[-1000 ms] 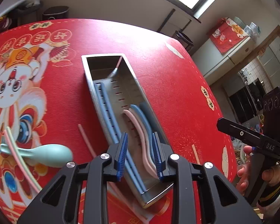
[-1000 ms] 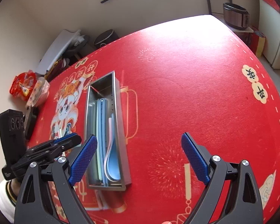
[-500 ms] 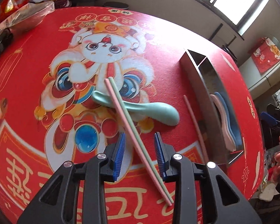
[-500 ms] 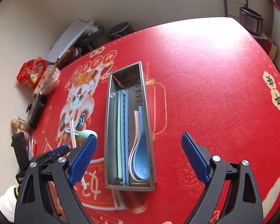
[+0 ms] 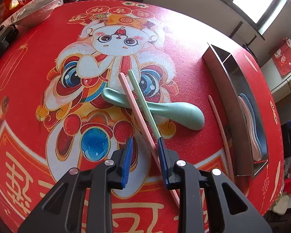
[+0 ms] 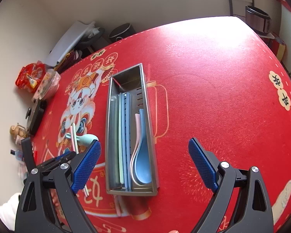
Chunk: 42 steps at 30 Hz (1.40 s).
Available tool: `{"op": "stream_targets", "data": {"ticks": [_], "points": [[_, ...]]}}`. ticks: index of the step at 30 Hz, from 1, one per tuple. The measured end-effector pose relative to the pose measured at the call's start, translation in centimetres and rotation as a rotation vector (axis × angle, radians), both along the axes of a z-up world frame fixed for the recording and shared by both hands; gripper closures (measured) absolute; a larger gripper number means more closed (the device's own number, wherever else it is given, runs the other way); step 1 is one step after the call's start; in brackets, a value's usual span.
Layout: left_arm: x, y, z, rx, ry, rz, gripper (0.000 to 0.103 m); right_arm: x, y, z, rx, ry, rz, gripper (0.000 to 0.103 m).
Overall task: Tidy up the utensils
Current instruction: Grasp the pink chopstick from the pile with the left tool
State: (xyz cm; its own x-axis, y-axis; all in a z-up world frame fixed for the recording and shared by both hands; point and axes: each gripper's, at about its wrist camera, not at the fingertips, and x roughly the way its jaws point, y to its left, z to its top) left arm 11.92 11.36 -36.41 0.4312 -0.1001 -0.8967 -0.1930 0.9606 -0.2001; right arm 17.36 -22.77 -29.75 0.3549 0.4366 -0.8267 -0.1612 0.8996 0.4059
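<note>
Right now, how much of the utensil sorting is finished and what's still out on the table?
Done: the metal tray already holds several chopsticks, a blue spoon and a pink spoon. In hand: the left claw, jaws just narrowing, straddles the pink chopstick without pinching it yet. Left: that one, the green chopstick, the green spoon under both, and another pink chopstick beside the tray. The right claw is open and empty.

The left gripper (image 5: 144, 145) hangs over the red printed worktop (image 5: 194, 44); its jaws, just closing, stand narrowly apart around a pink chopstick (image 5: 133, 106), pads not yet pressing; a green chopstick (image 5: 143, 103) lies beside it, both crossing a mint spoon (image 5: 176, 112); another pink chopstick (image 5: 221, 128) lies beside the metal tray (image 5: 232, 89), which holds pink and blue spoons (image 5: 252, 120).
</note>
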Motion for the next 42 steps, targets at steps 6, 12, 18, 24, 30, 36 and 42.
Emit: {"op": "stream_targets", "data": {"ticks": [6, 12, 18, 24, 30, 36, 42], "points": [[0.2, -0.2, -0.3, 0.036, 0.025, 0.002, 0.078, 0.0, -0.1, -0.1, 0.013, 0.003, -0.004, 0.015], [-0.3, -0.8, -0.3, 0.069, 0.015, -0.009, 0.078, -0.1, 0.1, -0.1, 0.006, 0.004, 0.002, 0.015], [-0.1, -1.3, -0.4, 0.097, 0.009, -0.006, 0.078, -0.3, 0.1, 0.0, 0.006, 0.004, 0.001, 0.015], [0.1, -1.5, -0.5, 0.11, 0.0, 0.009, 0.078, -0.5, 0.0, 0.2, -0.006, -0.001, -0.001, 0.015], [-0.1, -1.3, -0.5, 0.09, 0.004, 0.021, 0.091, -0.7, -1.0, 0.2, 0.0, -0.003, -0.033, 0.015], [-0.4, -1.3, -0.5, 0.079, 0.004, 0.017, 0.094, -0.9, -1.1, 0.4, 0.004, -0.006, -0.042, 0.015], [-0.7, -1.8, -0.5, 0.108, -0.007, 0.004, 0.094, -1.1, -0.4, 0.6, -0.001, -0.008, -0.028, 0.015]]}}
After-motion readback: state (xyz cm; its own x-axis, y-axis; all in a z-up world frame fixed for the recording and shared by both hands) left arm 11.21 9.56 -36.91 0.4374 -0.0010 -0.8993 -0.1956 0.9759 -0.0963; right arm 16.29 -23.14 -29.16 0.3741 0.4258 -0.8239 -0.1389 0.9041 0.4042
